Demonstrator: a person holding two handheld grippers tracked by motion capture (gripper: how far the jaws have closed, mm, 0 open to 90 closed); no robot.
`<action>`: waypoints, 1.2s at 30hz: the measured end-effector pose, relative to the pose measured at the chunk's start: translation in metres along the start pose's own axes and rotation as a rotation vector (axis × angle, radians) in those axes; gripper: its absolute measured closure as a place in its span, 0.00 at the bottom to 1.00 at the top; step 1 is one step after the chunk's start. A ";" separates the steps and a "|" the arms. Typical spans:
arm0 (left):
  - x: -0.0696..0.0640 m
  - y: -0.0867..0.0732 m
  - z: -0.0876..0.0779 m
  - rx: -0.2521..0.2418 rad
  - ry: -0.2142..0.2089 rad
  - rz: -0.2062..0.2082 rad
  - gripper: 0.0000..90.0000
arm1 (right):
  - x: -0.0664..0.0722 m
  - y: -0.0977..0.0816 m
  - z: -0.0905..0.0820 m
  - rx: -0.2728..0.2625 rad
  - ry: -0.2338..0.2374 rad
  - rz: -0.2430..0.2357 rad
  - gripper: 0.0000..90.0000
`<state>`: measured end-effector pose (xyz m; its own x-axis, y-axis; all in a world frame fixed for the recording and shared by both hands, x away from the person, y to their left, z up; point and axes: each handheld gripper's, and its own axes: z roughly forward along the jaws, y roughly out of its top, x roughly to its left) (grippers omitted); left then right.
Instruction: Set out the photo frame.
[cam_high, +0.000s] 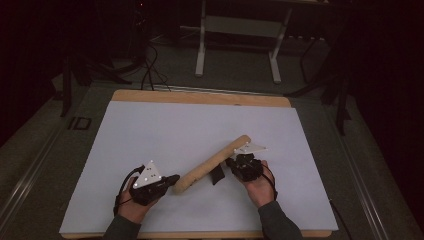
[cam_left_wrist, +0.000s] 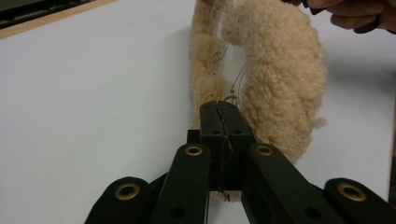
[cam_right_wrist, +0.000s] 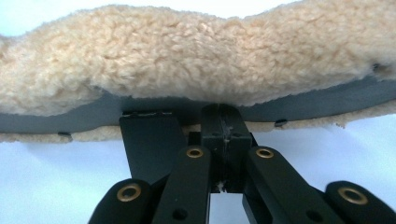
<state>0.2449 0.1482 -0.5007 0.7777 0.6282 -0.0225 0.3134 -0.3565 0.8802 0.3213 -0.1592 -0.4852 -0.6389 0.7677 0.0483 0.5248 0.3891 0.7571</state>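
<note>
On the white table sheet (cam_high: 150, 130) | left gripper (cam_high: 172, 181): jaws pinched shut on the near end of the fleece strap cover (cam_high: 212, 164) | fleece strap cover: tan, lying diagonally between both grippers | right gripper (cam_high: 232, 162): jaws clamped on its dark inner edge, beside a black flap (cam_high: 217, 175).

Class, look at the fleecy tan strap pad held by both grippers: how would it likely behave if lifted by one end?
The pad would probably droop, since its fleece bends in the left gripper view. It looks light: mostly pile over a thin dark backing. The pile should resist slipping.
</note>
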 end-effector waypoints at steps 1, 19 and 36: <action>0.000 0.000 0.000 -0.001 -0.005 0.000 1.00 | 0.000 0.000 0.000 0.002 0.000 0.000 1.00; -0.010 0.002 0.010 0.010 -0.052 0.023 1.00 | 0.007 0.007 0.003 0.005 0.005 -0.020 1.00; -0.023 0.005 0.028 0.028 -0.076 0.042 1.00 | 0.014 0.013 0.003 -0.007 0.026 -0.038 1.00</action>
<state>0.2437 0.1129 -0.5091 0.8294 0.5582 -0.0226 0.2936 -0.4011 0.8677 0.3207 -0.1420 -0.4764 -0.6729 0.7388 0.0369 0.4964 0.4140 0.7630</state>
